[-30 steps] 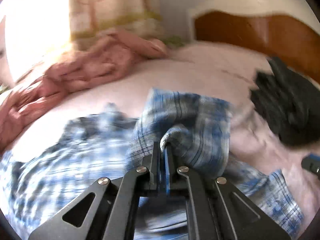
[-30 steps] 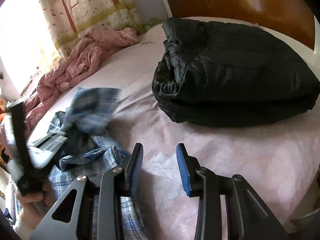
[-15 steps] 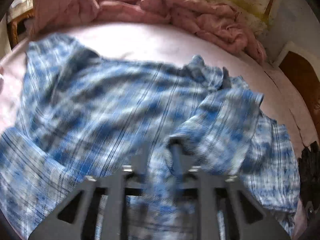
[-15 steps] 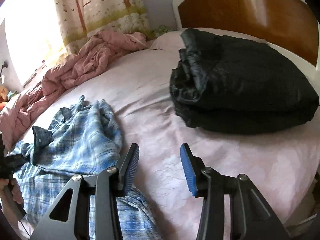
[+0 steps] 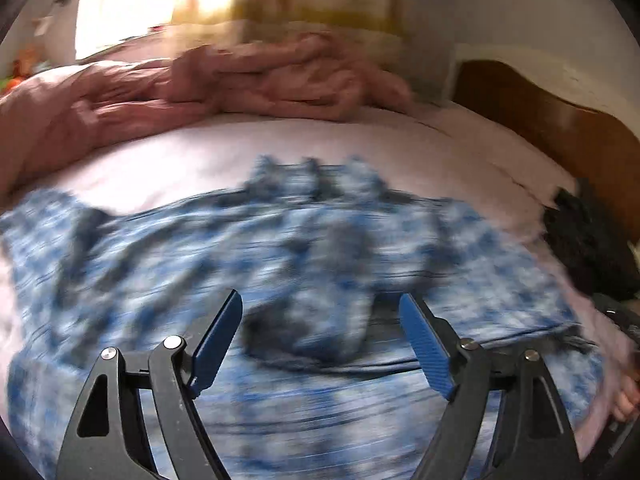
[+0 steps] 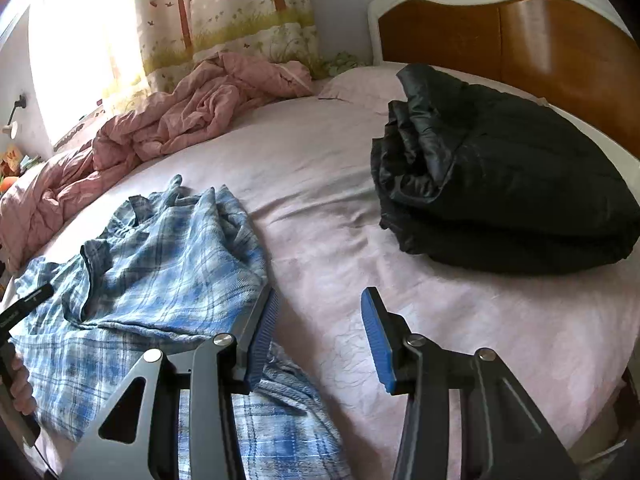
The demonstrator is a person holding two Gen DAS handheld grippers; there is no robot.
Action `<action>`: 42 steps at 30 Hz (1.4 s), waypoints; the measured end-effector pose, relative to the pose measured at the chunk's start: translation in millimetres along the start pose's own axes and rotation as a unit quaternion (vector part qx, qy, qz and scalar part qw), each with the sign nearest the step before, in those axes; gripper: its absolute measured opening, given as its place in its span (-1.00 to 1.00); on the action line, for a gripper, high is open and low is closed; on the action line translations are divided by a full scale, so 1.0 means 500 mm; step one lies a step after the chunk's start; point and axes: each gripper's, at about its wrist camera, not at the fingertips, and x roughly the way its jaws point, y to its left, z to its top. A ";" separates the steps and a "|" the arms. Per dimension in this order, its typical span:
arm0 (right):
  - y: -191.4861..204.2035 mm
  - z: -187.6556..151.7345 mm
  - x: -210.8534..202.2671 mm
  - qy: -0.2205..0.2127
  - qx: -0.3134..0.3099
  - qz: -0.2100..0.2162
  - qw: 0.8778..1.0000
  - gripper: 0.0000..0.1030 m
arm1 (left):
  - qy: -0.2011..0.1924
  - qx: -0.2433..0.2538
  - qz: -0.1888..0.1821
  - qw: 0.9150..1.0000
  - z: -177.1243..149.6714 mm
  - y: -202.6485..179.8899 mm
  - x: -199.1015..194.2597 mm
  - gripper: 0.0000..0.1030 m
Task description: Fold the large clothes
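Observation:
A blue-and-white plaid shirt (image 6: 160, 264) lies crumpled and partly spread on the pink bed sheet (image 6: 320, 200). In the left wrist view the shirt (image 5: 280, 264) is blurred by motion and fills the lower half. My left gripper (image 5: 320, 316) hangs just above it with its jaws opening wide; a bunched fold lies below the gap and the pads touch no cloth. My right gripper (image 6: 318, 312) stands open over bare sheet at the shirt's right edge, with nothing between its fingers. A hand (image 6: 20, 384) holding the left gripper's handle shows at the far left of the right wrist view.
A folded black puffer jacket (image 6: 500, 184) lies near the wooden headboard (image 6: 520, 40). A crumpled pink quilt (image 6: 180, 120) is heaped along the far side under the curtain (image 6: 224, 12) and bright window. Bare sheet lies between shirt and jacket.
My left gripper was shut on a fold of the plaid shirt; it has let go, opened wide and swung across the shirt. The shirt now lies spread on the bed. The right gripper shifted slightly.

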 end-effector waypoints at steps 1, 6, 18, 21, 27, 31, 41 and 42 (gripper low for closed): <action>0.002 -0.001 0.001 0.001 -0.002 -0.001 1.000 -0.11 | 0.012 -0.004 -0.024 1.000 0.008 -0.011 0.012 0.58; 0.007 -0.003 0.001 0.000 -0.006 -0.003 1.000 -0.11 | 0.070 -0.025 0.004 0.997 0.036 -0.017 0.111 0.62; -0.033 0.009 -0.001 -0.003 0.024 -0.004 1.000 -0.10 | 0.054 -0.050 0.195 0.978 0.039 0.135 0.075 -0.83; -0.032 0.009 0.000 -0.003 0.020 -0.007 1.000 -0.10 | 0.051 -0.108 0.184 0.976 0.033 0.211 0.043 -0.85; 0.009 0.035 0.005 0.001 -0.012 0.029 1.000 -0.10 | 0.070 -0.095 0.180 0.976 0.008 0.241 0.038 -0.85; 0.059 0.091 0.039 0.031 -0.012 0.091 0.995 -0.10 | 0.072 -0.097 0.165 0.979 -0.014 0.240 0.028 -0.85; 0.205 0.192 0.286 0.122 -0.085 0.062 0.987 -0.53 | 0.048 -0.056 0.131 0.989 0.005 0.195 0.016 -0.83; 0.211 0.193 0.303 0.126 -0.092 0.064 0.986 -0.53 | 0.048 -0.052 0.129 0.989 0.007 0.192 0.018 -0.83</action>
